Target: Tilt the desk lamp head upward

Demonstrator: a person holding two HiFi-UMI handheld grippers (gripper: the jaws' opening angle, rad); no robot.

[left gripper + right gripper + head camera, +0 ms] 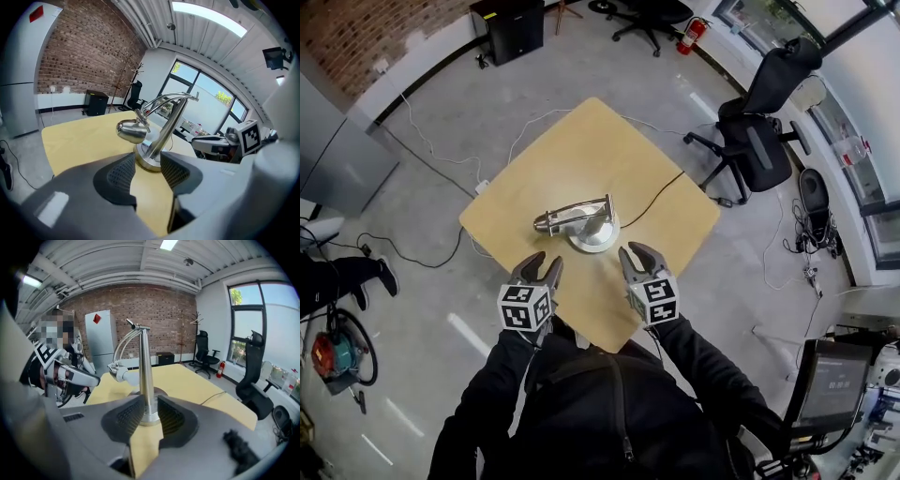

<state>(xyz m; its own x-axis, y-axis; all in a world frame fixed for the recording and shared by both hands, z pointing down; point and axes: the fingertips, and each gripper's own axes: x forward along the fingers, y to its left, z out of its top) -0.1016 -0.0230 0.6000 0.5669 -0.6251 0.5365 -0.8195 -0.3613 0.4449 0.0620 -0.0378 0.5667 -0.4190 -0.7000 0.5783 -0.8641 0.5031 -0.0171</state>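
A chrome desk lamp (593,232) stands on the wooden table (609,141), its round base near the front and its head (546,224) hanging low to the left. My left gripper (542,262) hovers just in front of the base on the left, jaws apart and empty. To the right of it, my right gripper (637,253) is level with it, jaws also apart with nothing between them. In the left gripper view the lamp head (132,131) droops beyond my open gripper (147,171). In the right gripper view the upright pole (145,380) rises just beyond the open gripper (147,416).
The lamp's black cable (661,192) runs off the table's right edge. A black office chair (759,131) stands to the right, a black cabinet (514,28) at the back wall. White cables (450,159) trail over the floor on the left.
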